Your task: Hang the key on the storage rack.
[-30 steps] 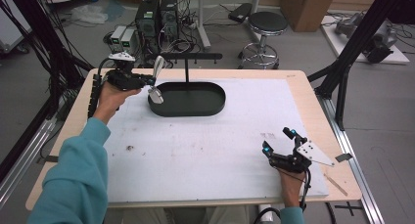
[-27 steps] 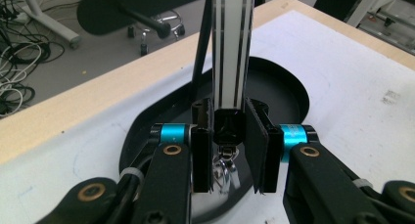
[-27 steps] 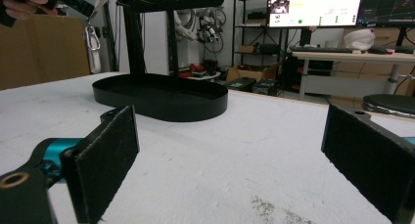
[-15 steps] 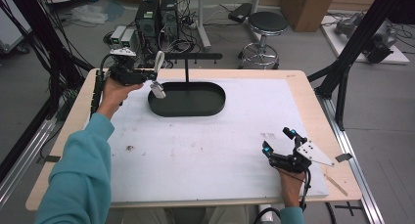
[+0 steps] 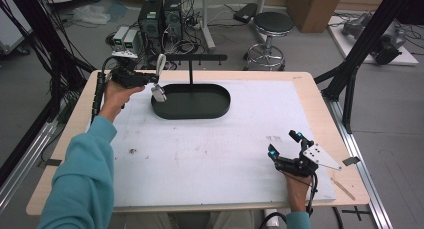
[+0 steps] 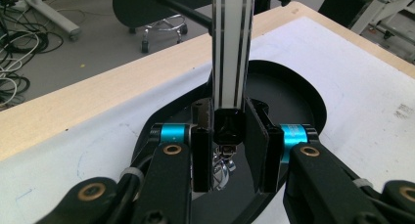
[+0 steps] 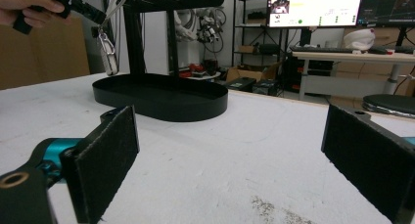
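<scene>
My left gripper [image 5: 152, 79] is shut on a watch [image 5: 159, 92] with a white, black-striped strap [image 6: 232, 48]. It holds the watch above the left end of a black oval stand base [image 5: 220, 107]. The strap stands up past the jaws, and the silver case hangs below them. In the left gripper view the jaws [image 6: 230, 145] pinch the strap's dark end over the base [image 6: 293, 97]. The stand's post and crossbar [image 5: 195, 57] rise just right of the watch. My right gripper [image 5: 285, 144] rests open on the table's front right, with nothing between its pads [image 7: 105, 160].
A white mat [image 5: 210, 149] covers the wooden table [image 5: 65, 134]. In the right gripper view the stand base [image 7: 161, 99] is ahead and the watch [image 7: 108, 50] hangs at its left. Behind the table are a stool [image 5: 272, 26], computers and cables.
The left hand has carried the watch slightly up and away from me, staying over the stand's left end. The right gripper has not moved.
</scene>
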The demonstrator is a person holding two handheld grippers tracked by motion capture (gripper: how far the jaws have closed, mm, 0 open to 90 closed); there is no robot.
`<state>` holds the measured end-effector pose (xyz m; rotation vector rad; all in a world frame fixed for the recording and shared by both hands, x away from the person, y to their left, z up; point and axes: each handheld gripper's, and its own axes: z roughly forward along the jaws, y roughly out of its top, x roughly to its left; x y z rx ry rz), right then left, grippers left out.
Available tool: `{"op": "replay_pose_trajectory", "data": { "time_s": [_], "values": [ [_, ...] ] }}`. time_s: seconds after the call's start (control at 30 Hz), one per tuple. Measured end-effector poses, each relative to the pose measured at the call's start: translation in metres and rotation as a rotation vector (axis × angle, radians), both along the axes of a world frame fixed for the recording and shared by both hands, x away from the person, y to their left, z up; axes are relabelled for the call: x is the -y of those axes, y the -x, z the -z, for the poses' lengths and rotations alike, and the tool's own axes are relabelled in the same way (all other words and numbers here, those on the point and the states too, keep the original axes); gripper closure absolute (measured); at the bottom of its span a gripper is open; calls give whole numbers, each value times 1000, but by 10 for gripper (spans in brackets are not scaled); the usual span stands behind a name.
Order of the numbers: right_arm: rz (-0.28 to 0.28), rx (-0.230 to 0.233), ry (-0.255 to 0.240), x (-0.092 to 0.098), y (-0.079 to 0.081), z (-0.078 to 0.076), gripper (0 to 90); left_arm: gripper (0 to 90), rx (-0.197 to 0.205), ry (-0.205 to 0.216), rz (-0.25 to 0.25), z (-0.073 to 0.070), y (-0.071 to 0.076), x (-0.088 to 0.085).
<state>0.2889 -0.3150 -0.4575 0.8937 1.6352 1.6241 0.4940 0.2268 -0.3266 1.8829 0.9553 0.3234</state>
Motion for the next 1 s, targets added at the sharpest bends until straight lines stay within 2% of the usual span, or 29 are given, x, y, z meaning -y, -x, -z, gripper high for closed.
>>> {"op": "replay_pose_trajectory", "data": {
  "time_s": [0.37, 0.5, 0.7, 1.0],
  "values": [
    [1, -1, -2, 0, 0, 0, 62, 739, 0, 13, -37, 1, -3, -7],
    [0, -1, -2, 0, 0, 0, 62, 739, 5, 34, -48, 2, -4, -8],
    [1, -1, -2, 0, 0, 0, 63, 739, 10, 43, -70, 4, -6, -9],
    [0, 1, 1, 0, 0, 0, 62, 738, 21, -4, -95, 11, -9, 1]
  ]
}}
